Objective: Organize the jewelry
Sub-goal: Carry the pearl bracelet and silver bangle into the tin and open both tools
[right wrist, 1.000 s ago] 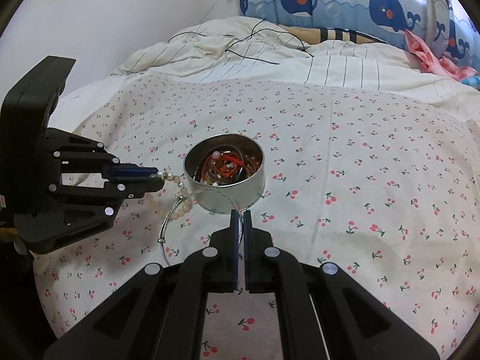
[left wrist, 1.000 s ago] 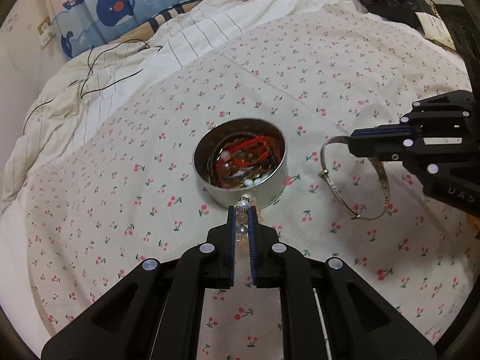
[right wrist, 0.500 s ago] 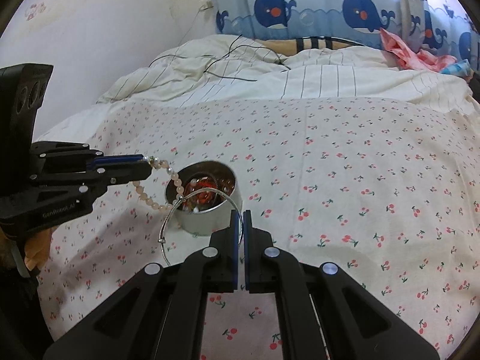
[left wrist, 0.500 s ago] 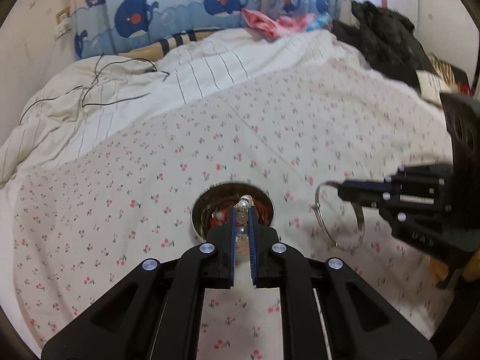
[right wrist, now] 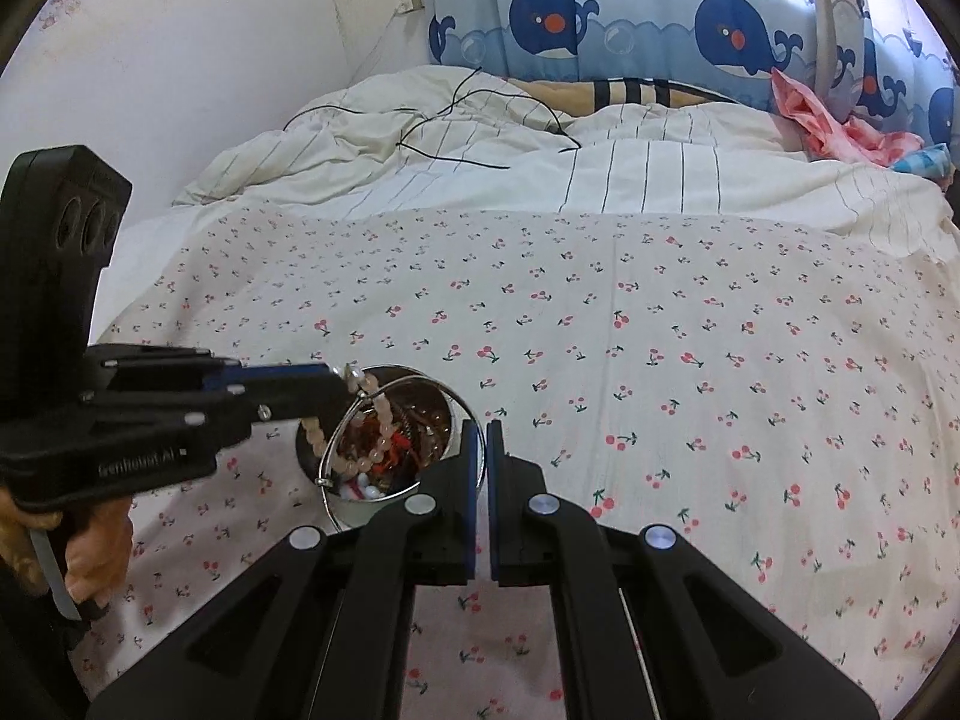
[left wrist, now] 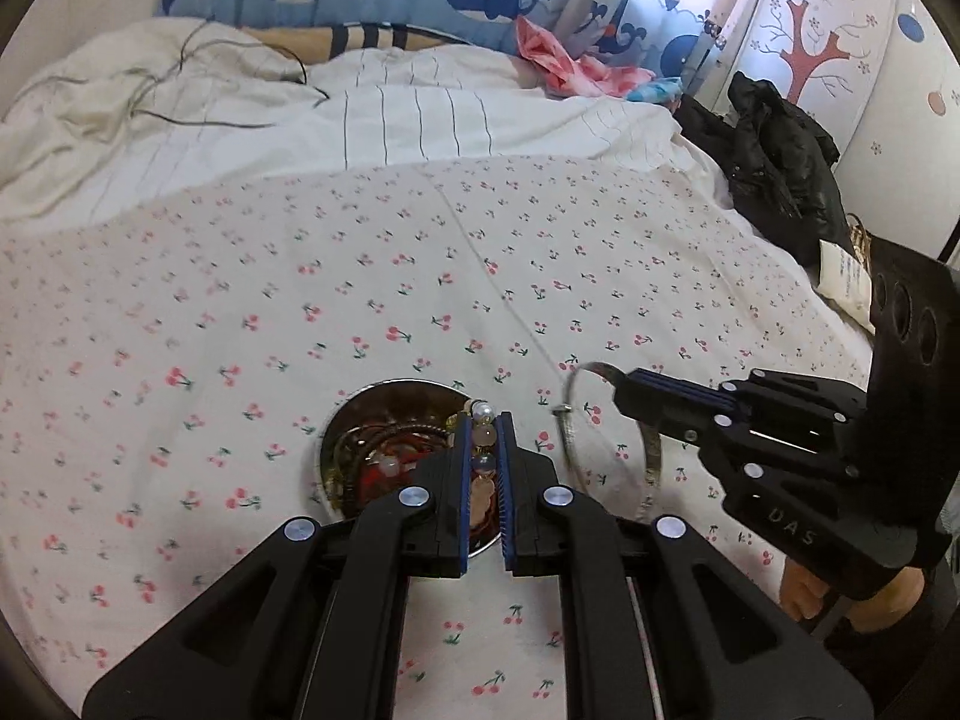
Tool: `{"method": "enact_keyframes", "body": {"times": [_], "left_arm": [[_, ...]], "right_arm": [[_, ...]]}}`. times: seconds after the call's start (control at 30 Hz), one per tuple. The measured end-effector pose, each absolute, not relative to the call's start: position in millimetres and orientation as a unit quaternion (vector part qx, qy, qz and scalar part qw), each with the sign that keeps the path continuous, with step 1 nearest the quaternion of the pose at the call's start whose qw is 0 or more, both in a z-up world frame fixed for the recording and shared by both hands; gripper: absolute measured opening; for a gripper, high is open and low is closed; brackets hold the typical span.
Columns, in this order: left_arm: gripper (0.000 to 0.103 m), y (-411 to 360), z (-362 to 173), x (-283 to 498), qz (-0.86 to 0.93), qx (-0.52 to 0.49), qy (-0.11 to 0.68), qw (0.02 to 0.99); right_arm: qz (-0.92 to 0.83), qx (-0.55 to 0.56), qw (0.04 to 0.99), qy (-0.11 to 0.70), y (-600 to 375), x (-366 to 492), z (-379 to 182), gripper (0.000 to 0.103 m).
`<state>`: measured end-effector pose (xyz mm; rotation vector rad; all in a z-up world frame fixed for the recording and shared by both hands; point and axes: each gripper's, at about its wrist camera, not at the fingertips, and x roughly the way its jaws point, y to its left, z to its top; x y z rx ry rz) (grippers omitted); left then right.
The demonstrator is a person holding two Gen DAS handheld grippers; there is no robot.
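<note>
A round metal tin (left wrist: 336,450) full of mixed jewelry sits on the cherry-print bedsheet; it also shows in the right wrist view (right wrist: 459,414). My left gripper (left wrist: 485,426) is shut on a pale bead bracelet (left wrist: 483,437) and holds it above the tin; the beads hang over the tin in the right wrist view (right wrist: 378,420). My right gripper (right wrist: 482,429) is shut on a thin silver bangle (left wrist: 573,438), held in the air just right of the tin; the bangle also shows in the right wrist view (right wrist: 327,468).
A rumpled striped duvet (right wrist: 600,168) with black cables (right wrist: 456,150) lies at the back. A black jacket (left wrist: 774,162) lies on the bed's right edge. Whale-print curtains (right wrist: 630,24) hang behind. Open cherry-print sheet (right wrist: 720,360) spreads to the right.
Both grippers have risen and tilted, so the tin sits lower and smaller in view. The bracelet and bangle have come over and beside the tin, still held.
</note>
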<state>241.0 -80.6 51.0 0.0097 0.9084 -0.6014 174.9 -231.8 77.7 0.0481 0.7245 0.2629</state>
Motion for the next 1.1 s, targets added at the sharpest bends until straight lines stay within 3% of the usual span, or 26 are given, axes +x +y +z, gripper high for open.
{"method": "enact_keyframes", "body": {"times": [0.3,0.4,0.5,0.77,1.1], "left_arm": [[0.011,-83.7,25.6,248.4,-0.213,0.043,0.459,0.861],[0.039,-73.1,28.7,250.7,-0.177,0.041,0.460,0.869],[0.049,-59.9,39.7,251.0,-0.156,0.029,0.451,0.878],[0.057,-29.4,53.3,245.4,-0.122,0.017,0.451,0.884],[0.065,-37.8,55.0,227.5,-0.090,0.085,0.430,0.895]], "right_arm": [[0.128,0.006,0.924,0.360,-223.7,192.8,72.2,0.004],[0.128,-0.001,0.924,0.361,-219.4,195.8,70.5,0.004],[0.130,-0.009,0.923,0.363,-212.9,199.3,68.4,0.004],[0.142,-0.043,0.918,0.369,-181.9,207.8,59.7,0.004],[0.140,-0.066,0.913,0.378,-160.4,216.6,43.1,0.004]]}}
